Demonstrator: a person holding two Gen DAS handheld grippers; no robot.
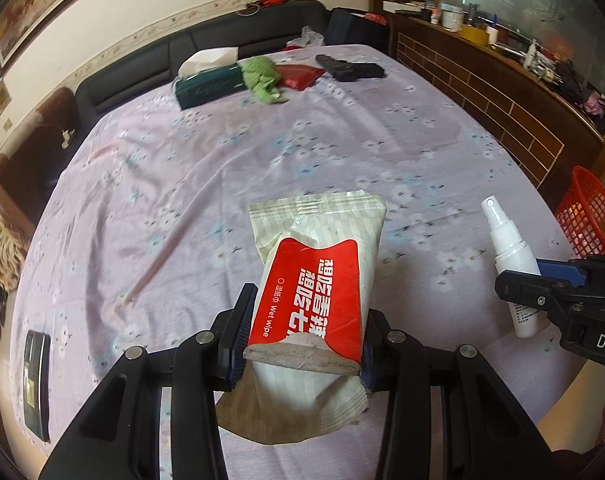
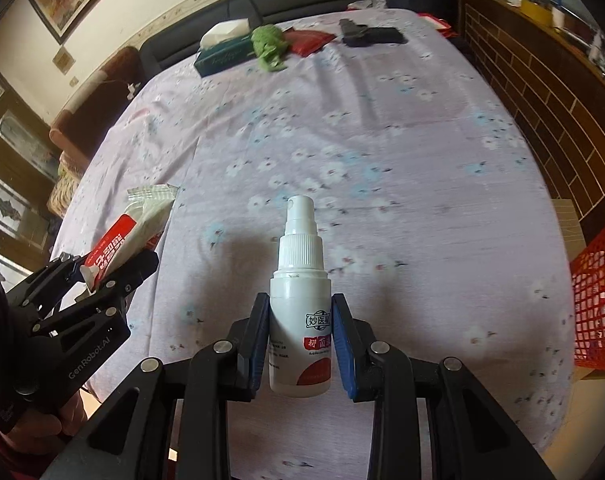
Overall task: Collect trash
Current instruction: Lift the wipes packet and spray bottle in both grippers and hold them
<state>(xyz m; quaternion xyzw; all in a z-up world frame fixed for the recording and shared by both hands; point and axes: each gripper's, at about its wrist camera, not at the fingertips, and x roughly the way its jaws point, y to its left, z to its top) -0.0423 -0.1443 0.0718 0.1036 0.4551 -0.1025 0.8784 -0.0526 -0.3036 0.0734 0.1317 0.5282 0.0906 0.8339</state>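
While the wet-wipe packet (image 1: 308, 276) was pinched across its lower half between the blue pads of the left hand-held gripper (image 1: 302, 344), its red label faced the camera and its crimped top end stood clear beyond the fingertips, above the cloth. In the right wrist view the same packet (image 2: 142, 228) was seen held aloft at the left, tilted, in the left hand-held gripper (image 2: 102, 276). A white spray bottle (image 2: 300, 312) was clamped upright by the right hand-held gripper (image 2: 301, 340), both pads pressed on the labelled body, the nozzle pointing away past the fingertips. From the left wrist the bottle (image 1: 510, 256) and the right hand-held gripper (image 1: 526, 292) were seen just to the right of the packet, well apart from it.

Below both lay the bench (image 1: 342, 140), covered in a lilac flowered cloth, broad and bare through its middle. At the far edge were grouped a green tissue box (image 1: 208, 84), a green crumpled cloth (image 1: 262, 78), a red pouch (image 1: 300, 74) and a dark object (image 1: 350, 68). A thin pink stick (image 1: 154, 264) lay on the cloth left of the packet, and a dark flat case (image 1: 36, 380) near the left edge. A red mesh basket (image 1: 590, 216) stood off the right edge of the bench, beside a brown brick-patterned counter front (image 1: 482, 92). A dark sofa (image 1: 222, 40) ran behind the far edge.
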